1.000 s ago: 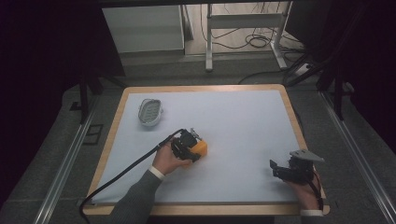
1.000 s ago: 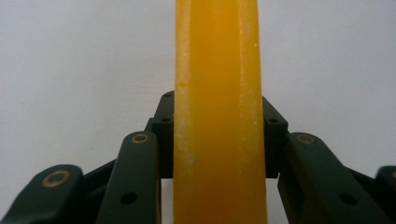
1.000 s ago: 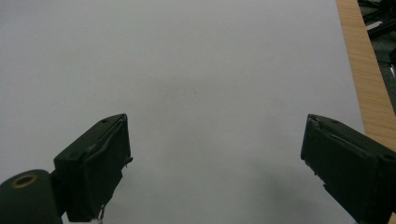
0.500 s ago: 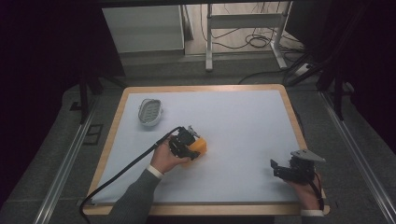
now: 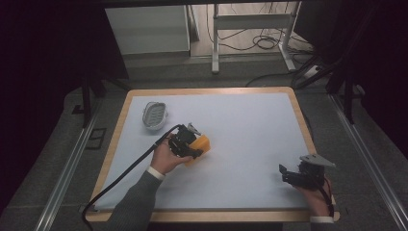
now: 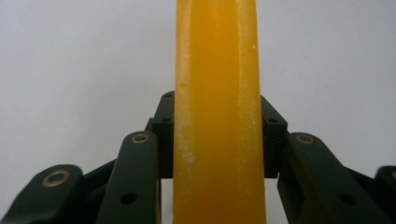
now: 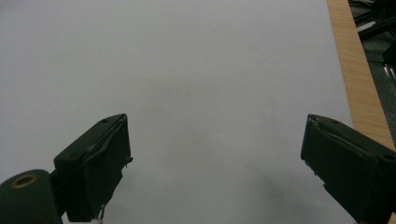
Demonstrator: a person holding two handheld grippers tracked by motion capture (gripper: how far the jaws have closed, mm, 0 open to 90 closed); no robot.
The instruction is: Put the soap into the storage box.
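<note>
Orange, smooth bar-shaped block (image 6: 217, 116) is clamped between the jaws of the left gripper (image 5: 188, 143), left of the white table's (image 5: 250, 125) middle. Right gripper (image 7: 217, 168) rests near the front right corner, jaws wide apart, holding nothing.

Left tool (image 5: 195, 144) and its clamped orange block (image 5: 202, 143), now slightly nearer the person.

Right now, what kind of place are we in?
Probably a lab recording station: a wood-edged table with a white top, dark surrounds, loose floor cables, and a person working handheld grippers, the left gripper clamping an orange bar.
</note>
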